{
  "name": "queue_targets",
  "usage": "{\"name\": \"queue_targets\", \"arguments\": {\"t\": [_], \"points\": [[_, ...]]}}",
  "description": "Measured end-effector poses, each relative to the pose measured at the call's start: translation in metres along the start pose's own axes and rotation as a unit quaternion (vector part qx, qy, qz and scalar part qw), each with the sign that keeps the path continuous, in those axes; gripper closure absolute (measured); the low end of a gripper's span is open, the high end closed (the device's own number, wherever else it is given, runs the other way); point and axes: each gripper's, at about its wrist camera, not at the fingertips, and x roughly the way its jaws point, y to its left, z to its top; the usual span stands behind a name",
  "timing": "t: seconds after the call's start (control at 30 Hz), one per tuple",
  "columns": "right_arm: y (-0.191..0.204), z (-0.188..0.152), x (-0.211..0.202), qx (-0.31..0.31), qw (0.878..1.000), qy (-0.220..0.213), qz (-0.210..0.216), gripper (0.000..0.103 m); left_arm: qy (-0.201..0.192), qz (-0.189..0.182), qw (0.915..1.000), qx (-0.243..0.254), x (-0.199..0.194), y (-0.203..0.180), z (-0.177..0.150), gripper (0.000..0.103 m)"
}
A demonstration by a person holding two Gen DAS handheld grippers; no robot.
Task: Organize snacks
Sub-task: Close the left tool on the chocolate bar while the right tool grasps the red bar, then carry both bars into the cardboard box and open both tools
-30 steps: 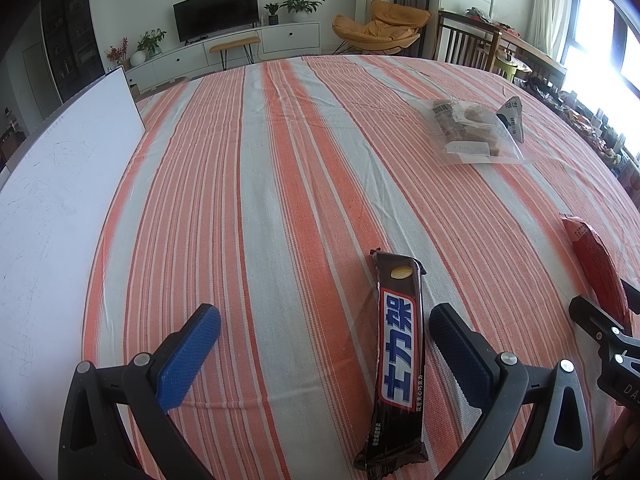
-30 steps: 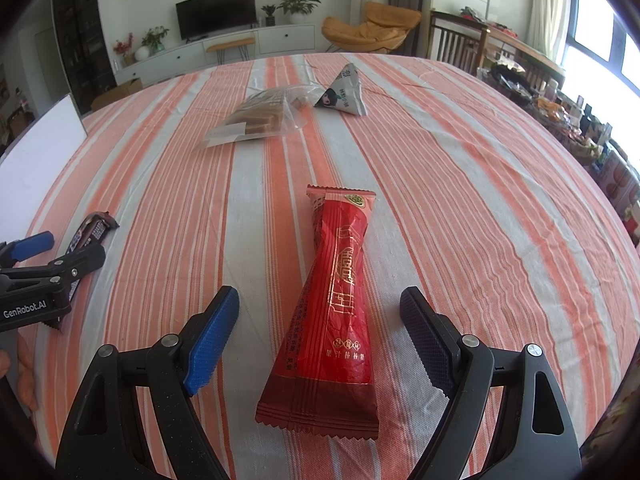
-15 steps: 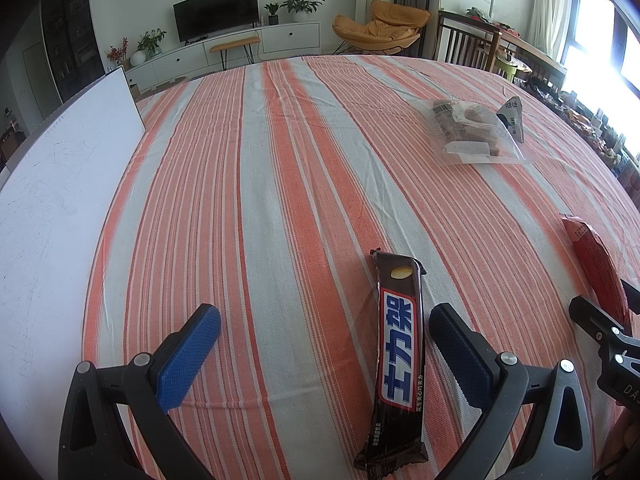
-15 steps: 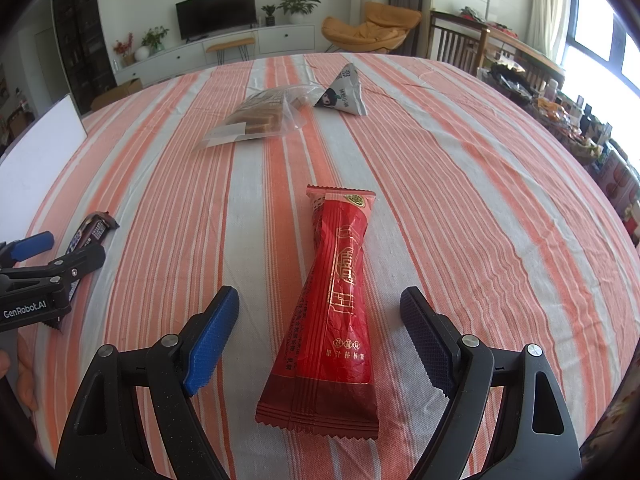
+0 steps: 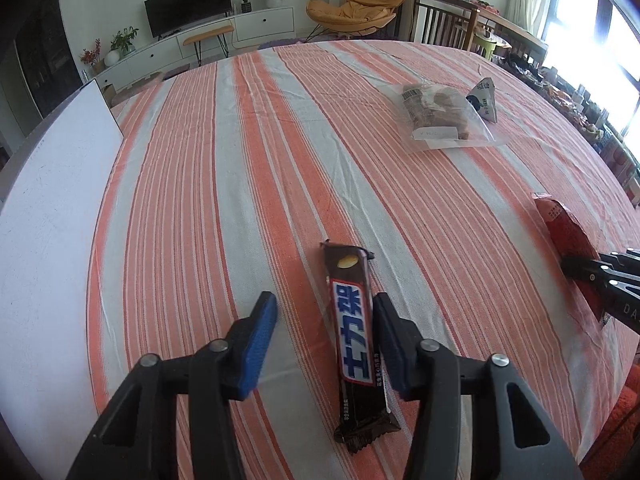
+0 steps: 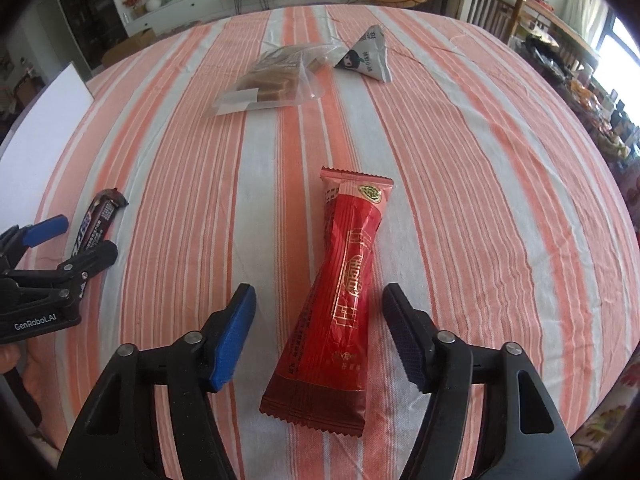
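A dark brown chocolate bar [image 5: 354, 340] lies on the striped tablecloth between the fingers of my left gripper [image 5: 326, 322]. The gripper is open; its right finger [image 5: 386, 334] touches the bar's edge, the left finger stands apart. It also shows in the right wrist view [image 6: 94, 226]. A red snack packet [image 6: 340, 300] lies between the fingers of my right gripper [image 6: 318, 316], which is open and clear of it on both sides. A clear bag of brown biscuits [image 5: 440, 114] and a white triangular packet [image 5: 486, 98] lie farther back.
A white board [image 5: 52, 216] lies along the table's left side. The round table's edge [image 6: 600, 380] curves close on the right. Chairs and a wooden table stand beyond the far edge.
Both grippers have narrowed their jaws around their snacks. The left one has closed until its right finger meets the chocolate bar. The snacks have not shifted.
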Motion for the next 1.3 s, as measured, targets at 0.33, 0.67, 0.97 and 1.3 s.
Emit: {"name": "queue_targets", "arguments": {"t": [0.33, 0.67, 0.97, 1.3], "points": [[-0.050, -0.051, -0.046, 0.148, 0.974, -0.009, 0.170, 0.089, -0.014, -0.161, 0.9786, -0.127, -0.049, 0.040, -0.042, 0.087], [0.024, -0.020, -0.105, 0.111, 0.959, -0.029, 0.260, 0.089, -0.114, -0.255, 0.9400, -0.196, -0.195, 0.099, -0.051, 0.086], [0.217, 0.026, -0.194, -0.053, 0.913, -0.048, 0.402, 0.089, -0.204, -0.111, 0.9307, -0.282, -0.307, 0.241, -0.105, 0.086], [0.341, 0.001, -0.140, -0.119, 0.910, -0.014, 0.397, 0.040, -0.118, 0.154, 0.9323, -0.305, -0.227, 0.280, -0.156, 0.018]]}}
